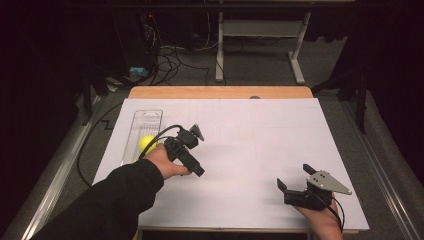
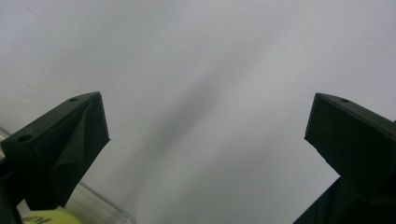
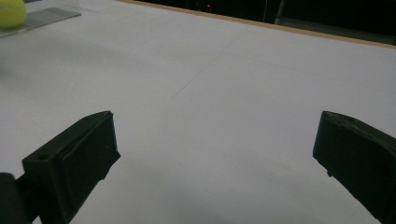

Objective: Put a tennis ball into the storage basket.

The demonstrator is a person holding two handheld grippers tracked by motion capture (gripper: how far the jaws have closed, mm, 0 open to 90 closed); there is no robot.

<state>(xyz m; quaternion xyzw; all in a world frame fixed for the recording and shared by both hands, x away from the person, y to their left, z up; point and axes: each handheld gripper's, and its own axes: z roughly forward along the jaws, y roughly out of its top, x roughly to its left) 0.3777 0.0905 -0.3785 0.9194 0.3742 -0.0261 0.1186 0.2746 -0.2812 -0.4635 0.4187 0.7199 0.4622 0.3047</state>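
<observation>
Just behind the left gripper point(image 1: 196, 150), beside the hand that holds it, a yellow ball point(image 1: 147, 143) sits in a clear plastic tray point(image 1: 150, 118) near the left edge of the white sheet. In the left gripper view the tray's rim point(image 2: 100, 207) and a sliver of the ball point(image 2: 44, 218) show by the lower left jaw, and bare sheet lies between the jaws, which stand wide apart and hold nothing. The right gripper point(image 1: 295, 184) sits well apart at the near right corner, its jaws also wide and empty; in its own view the ball point(image 3: 11, 13) lies far off beyond the left jaw with nothing between. The left forearm, in a dark sleeve point(image 1: 107, 202), reaches in diagonally. The tabletop point(image 1: 220, 92) is wood under the white sheet point(image 1: 250, 145); beyond it a dark room holds cables point(image 1: 170, 60) and a desk frame point(image 1: 260, 35).
</observation>
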